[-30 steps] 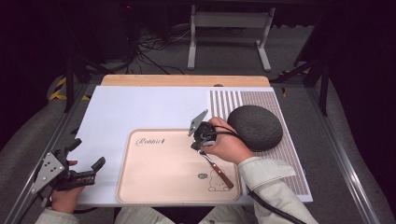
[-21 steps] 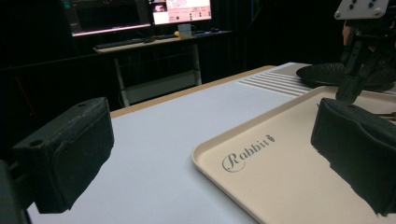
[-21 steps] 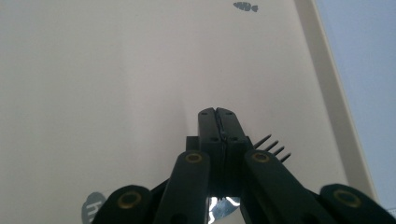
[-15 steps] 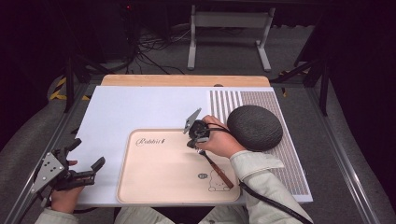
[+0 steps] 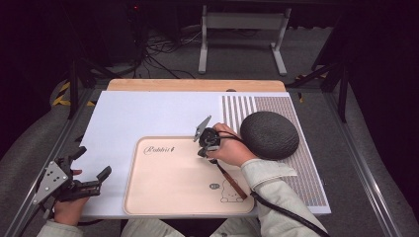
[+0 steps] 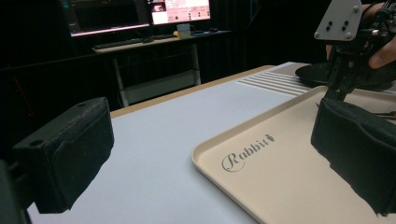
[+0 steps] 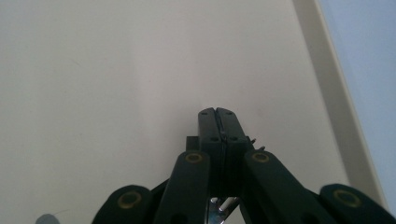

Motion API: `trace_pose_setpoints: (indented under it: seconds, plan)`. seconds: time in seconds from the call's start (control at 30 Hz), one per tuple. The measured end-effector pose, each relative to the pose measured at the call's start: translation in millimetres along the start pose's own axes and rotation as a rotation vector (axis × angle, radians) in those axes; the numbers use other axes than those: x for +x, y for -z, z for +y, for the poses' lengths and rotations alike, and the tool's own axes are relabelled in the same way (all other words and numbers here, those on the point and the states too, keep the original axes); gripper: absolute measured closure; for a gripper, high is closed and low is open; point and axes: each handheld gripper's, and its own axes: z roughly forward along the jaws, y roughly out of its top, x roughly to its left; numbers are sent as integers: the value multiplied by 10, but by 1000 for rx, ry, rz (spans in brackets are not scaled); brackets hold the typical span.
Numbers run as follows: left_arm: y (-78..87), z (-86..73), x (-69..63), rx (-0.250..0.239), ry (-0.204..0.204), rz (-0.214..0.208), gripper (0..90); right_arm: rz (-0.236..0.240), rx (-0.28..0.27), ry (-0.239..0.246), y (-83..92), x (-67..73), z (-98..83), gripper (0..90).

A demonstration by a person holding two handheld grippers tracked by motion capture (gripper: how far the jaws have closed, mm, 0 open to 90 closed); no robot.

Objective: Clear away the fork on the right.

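A beige tray [image 5: 148, 197] printed with "Rabbit" [image 6: 246, 152] lies on the white mat. My right gripper [image 5: 203, 150] hangs over the tray's far right part, held in a hand and pointing down. In the right gripper view its jaws are pressed together [image 7: 217, 114] just above the bare tray floor [image 7: 93, 93], and I see nothing between them. My left gripper [image 5: 91, 163] rests at the mat's near left corner, open and empty, its pads [image 6: 70, 154] wide apart. A thin brown strap-like item [image 5: 231, 181] lies on the tray beside the rabbit drawing.
A dark grey dome-shaped object [image 5: 269, 134] sits on the striped part of the mat [image 5: 306, 177], right of the tray. A wooden board edge [image 5: 197, 85] runs along the back. Metal rails [image 5: 365, 173] flank the table. Monitors [image 6: 140, 14] stand beyond it.
My right gripper has sunk a little toward the tray and drifted slightly left, its jaws still together. The left gripper has not moved.
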Motion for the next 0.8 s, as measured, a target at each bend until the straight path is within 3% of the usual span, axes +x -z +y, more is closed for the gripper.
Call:
trace_pose_setpoints:
  seconds: [0.4,0.8]
  plan:
    - [1,-1,1,3,0,-1,1,-28,23,-40,-17,-64,-37,900]
    - [-6,-9,1,2,6,0,1,-60,38,-120,39,-232,-202,900]
